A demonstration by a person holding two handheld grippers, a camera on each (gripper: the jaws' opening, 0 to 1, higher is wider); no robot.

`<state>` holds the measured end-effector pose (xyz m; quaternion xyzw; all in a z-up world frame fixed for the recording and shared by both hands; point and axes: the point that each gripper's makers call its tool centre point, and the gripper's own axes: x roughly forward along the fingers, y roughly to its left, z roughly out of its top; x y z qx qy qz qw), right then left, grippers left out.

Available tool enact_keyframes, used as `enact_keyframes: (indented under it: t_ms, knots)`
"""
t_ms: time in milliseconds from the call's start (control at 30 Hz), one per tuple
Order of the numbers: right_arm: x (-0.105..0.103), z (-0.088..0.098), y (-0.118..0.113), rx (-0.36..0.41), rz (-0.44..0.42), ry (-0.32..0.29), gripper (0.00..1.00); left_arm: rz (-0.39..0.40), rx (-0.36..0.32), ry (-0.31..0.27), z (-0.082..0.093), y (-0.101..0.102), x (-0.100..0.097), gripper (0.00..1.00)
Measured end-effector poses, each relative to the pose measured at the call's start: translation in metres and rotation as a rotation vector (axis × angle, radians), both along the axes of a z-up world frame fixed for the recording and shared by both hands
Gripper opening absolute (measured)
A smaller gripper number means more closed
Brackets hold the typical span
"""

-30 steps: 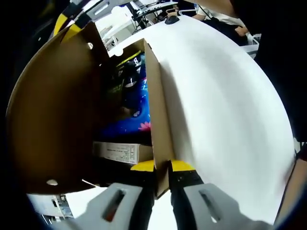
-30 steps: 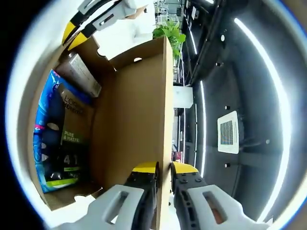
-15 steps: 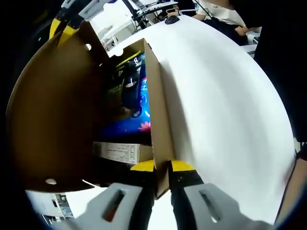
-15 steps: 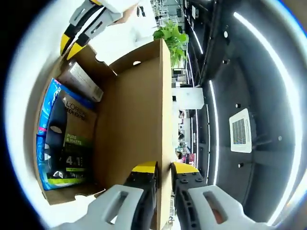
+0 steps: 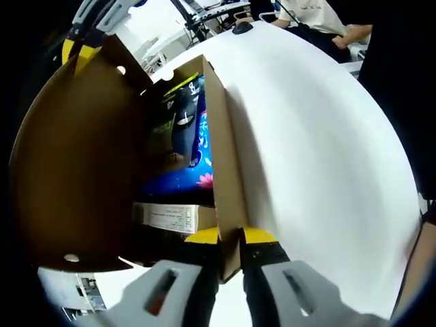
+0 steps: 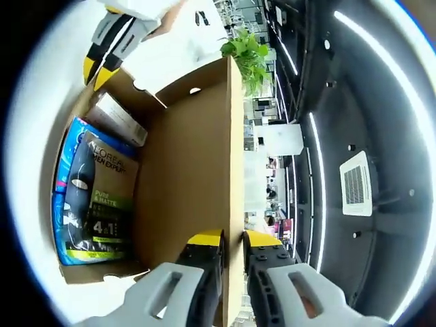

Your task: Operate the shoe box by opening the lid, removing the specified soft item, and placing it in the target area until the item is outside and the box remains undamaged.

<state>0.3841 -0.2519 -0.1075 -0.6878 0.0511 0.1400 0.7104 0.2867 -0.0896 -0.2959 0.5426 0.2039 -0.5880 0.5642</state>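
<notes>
Right gripper view shows your right gripper (image 6: pixel 232 240) pinching the lid (image 6: pixel 194 170) open while your left gripper (image 5: pixel 231 238) clamps the box wall (image 5: pixel 221 163); next, free one for the blue pack (image 6: pixel 92 197) inside.

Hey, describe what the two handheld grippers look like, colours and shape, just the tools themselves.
Both match. The left gripper has two pale grey moulded jaw arms, each with a slot showing orange-red inside, leading into black finger sections capped with yellow tips. The right gripper shows the same grey arms, black fingers and yellow tips. No cables, sleeves or printed markings can be made out on either.
</notes>
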Motion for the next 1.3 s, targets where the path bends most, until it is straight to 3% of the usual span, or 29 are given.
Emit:
enact_keyframes:
  t_ms: [833,1100,1300]
  knots:
    - [0.03,0.003,-0.005,0.028,0.011,0.136,0.07,0.0,0.011,0.002,-0.004,0.001,-0.002,0.11]
    - [0.039,0.003,-0.007,0.081,0.02,0.236,0.08,0.006,0.01,0.007,-0.005,0.001,-0.003,0.1]
    - [0.051,0.0,-0.008,0.047,0.005,0.257,0.07,0.005,0.006,0.008,-0.005,0.0,-0.003,0.1]
